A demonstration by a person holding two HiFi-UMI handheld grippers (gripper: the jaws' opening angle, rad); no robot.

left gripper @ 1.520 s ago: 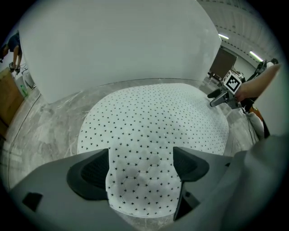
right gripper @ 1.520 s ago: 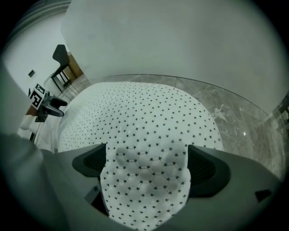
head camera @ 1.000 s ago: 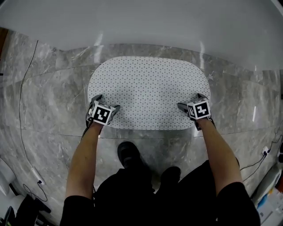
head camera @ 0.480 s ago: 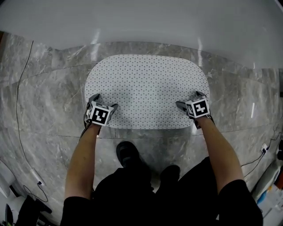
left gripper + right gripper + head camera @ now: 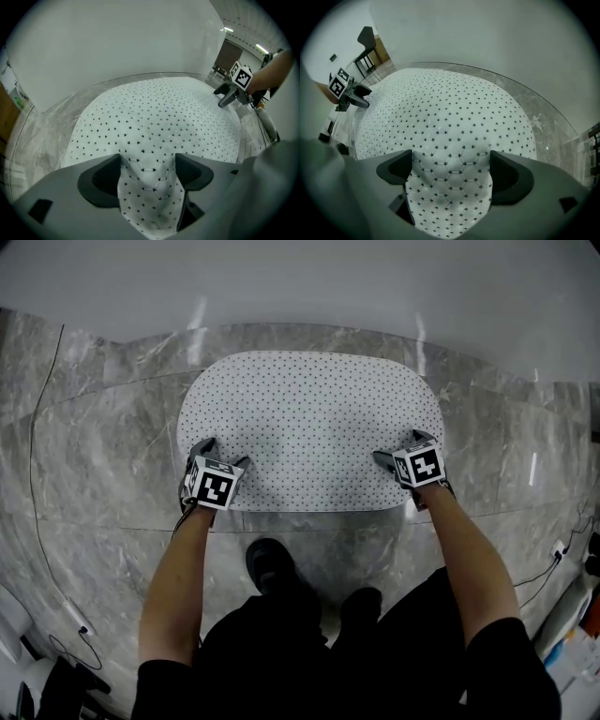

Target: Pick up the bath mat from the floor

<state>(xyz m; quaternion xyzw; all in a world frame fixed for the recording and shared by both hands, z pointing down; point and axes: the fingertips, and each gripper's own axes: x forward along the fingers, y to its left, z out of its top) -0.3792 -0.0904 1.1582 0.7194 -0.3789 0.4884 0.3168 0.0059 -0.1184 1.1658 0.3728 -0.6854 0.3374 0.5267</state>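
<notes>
Though barely legible overhead, left claw [image 5: 147,169] mid-closure astride puckered bath mat [image 5: 159,112], right claw [image 5: 451,172] agape astride it.

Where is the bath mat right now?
Head view centre: the bath mat lies flat on the grey marble floor, between the white curved wall above and the person's shoes below.
</notes>
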